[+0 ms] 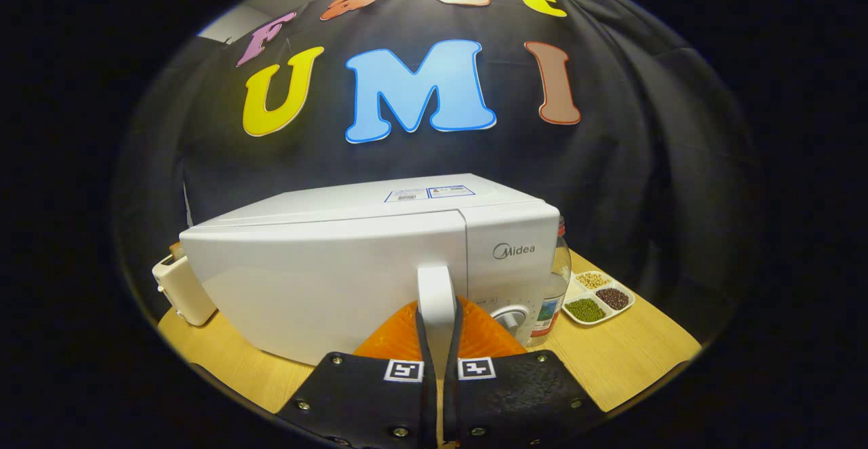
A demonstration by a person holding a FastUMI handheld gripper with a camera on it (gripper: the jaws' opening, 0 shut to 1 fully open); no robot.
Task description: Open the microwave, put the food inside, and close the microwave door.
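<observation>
A white microwave (352,252) stands on the wooden table (630,361), filling the space just ahead of me. Its door is swung out a little on the handle side, with a gap along the top edge. The door's upright white handle (435,300) sits between my two fingers. My gripper (438,340) is shut on that handle, both fingers pressing its sides. The control panel with a round knob (510,317) lies just right of the handle. No food item can be made out.
A white toaster (182,289) stands left of the microwave. To the right stand a clear bottle (553,293) and a white divided tray (598,298) holding beans and grains. The table's front edge runs close beneath my fingers.
</observation>
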